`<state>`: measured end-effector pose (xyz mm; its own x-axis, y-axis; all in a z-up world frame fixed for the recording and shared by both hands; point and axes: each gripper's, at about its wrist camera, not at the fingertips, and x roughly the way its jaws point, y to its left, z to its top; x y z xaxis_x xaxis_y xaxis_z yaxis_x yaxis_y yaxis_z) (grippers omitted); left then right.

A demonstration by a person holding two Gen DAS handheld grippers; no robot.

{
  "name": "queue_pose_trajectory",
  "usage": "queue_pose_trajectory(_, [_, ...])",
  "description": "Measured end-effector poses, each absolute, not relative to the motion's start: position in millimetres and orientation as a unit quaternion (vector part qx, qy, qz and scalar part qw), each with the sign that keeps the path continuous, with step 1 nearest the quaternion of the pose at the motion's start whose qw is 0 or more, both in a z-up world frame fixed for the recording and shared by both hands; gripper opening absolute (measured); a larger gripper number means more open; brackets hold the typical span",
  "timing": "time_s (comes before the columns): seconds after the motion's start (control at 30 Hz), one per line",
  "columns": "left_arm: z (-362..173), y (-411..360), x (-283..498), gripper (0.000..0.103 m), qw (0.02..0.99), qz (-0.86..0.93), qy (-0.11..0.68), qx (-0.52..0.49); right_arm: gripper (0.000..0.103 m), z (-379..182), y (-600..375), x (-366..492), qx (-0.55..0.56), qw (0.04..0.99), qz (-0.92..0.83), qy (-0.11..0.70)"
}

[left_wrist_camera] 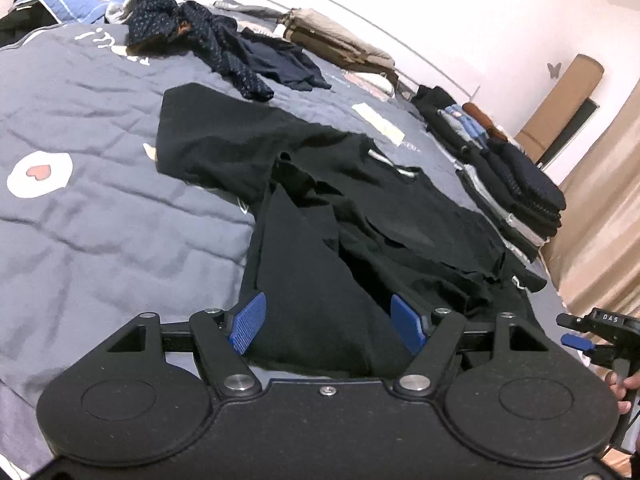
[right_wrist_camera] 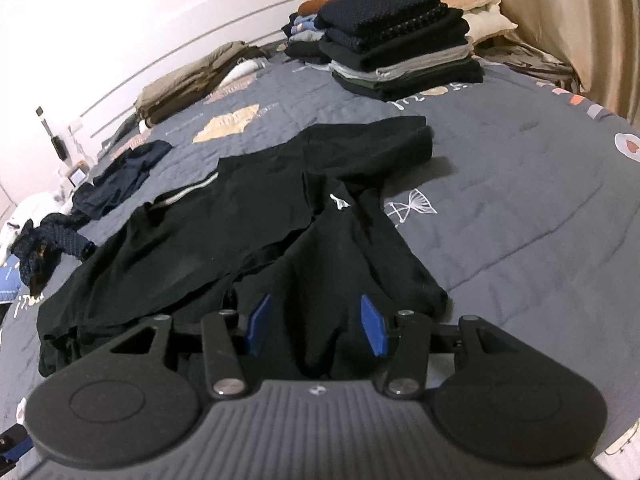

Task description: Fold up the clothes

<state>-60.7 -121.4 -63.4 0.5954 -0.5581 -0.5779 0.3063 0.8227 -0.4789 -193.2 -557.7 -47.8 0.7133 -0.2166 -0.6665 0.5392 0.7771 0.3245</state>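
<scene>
Left wrist view: the black T-shirt (left_wrist_camera: 320, 184) lies spread and rumpled on the grey-blue quilt (left_wrist_camera: 100, 184) of the bed. The left tongs (left_wrist_camera: 326, 326) stand apart over the shirt's near hem, black cloth bunched between the blue pads (left_wrist_camera: 248, 322), which do not press on it. Beyond the shirt lie a dotted navy garment (left_wrist_camera: 192, 36) and a folded stack (left_wrist_camera: 516, 184) to its right. The right tongs (left_wrist_camera: 580, 340) show at the shirt's right edge.

Right wrist view: the right tongs (right_wrist_camera: 316, 326) hang apart over the shirt's (right_wrist_camera: 248, 216) near hem, a fold of cloth rising between the pads (right_wrist_camera: 374, 326) without being pinched. The folded stack (right_wrist_camera: 400, 40) sits on the quilt (right_wrist_camera: 520, 184) beyond the shirt.
</scene>
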Motion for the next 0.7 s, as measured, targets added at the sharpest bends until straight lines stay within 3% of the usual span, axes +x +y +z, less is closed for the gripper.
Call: queue_pose_trajectory(0.7, [-110.8,-116.5,-54.1,0.069,0.835,-0.205,0.427,-0.279,0.049,-95.3,-589.8,-223.3,0.362,0.853,-0.168,0.335])
